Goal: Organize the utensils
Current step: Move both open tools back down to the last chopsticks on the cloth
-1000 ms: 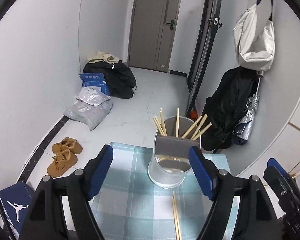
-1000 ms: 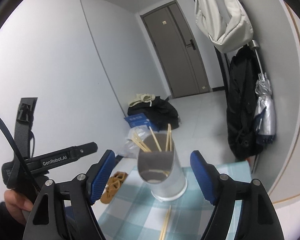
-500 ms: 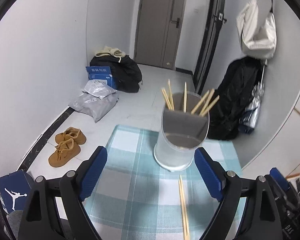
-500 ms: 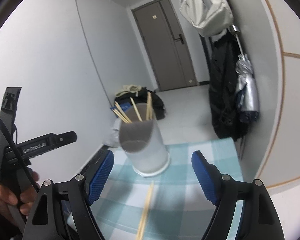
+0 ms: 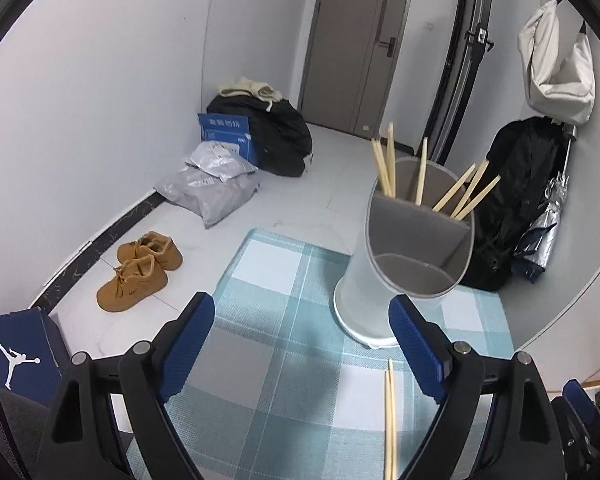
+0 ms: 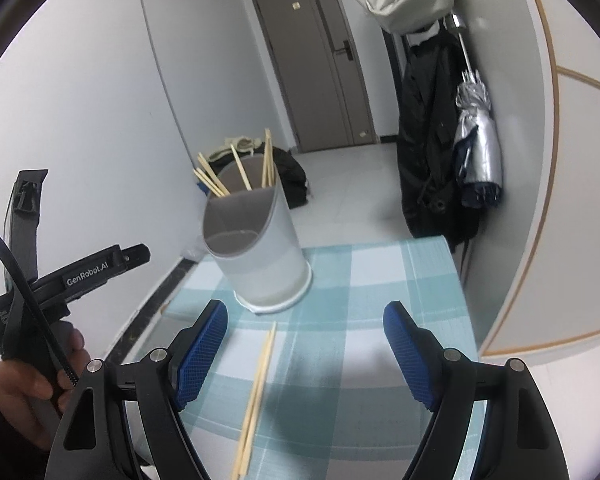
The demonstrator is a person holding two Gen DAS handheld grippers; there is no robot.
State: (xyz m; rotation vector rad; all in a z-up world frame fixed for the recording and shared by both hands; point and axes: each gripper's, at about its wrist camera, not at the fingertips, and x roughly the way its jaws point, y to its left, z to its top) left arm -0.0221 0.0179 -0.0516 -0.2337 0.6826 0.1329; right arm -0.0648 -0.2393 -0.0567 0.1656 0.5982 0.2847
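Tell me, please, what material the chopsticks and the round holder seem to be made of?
Chopsticks: probably bamboo or light wood, judging by the pale tan, matte look. Holder: likely plastic, with frosted, translucent white walls and an opaque grey divider inside; frosted glass cannot be excluded.

We note desk point(image 5: 284, 360) under teal checked cloth; on it upright utensil holder point(image 5: 384, 292), loose chopstick pair point(image 6: 258, 392) lying just before it.

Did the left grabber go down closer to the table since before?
Yes. The left gripper has come down: the checked tablecloth fills more of its view, and the utensil holder looks bigger and nearer. Its jaws have just been opening, with nothing between them.
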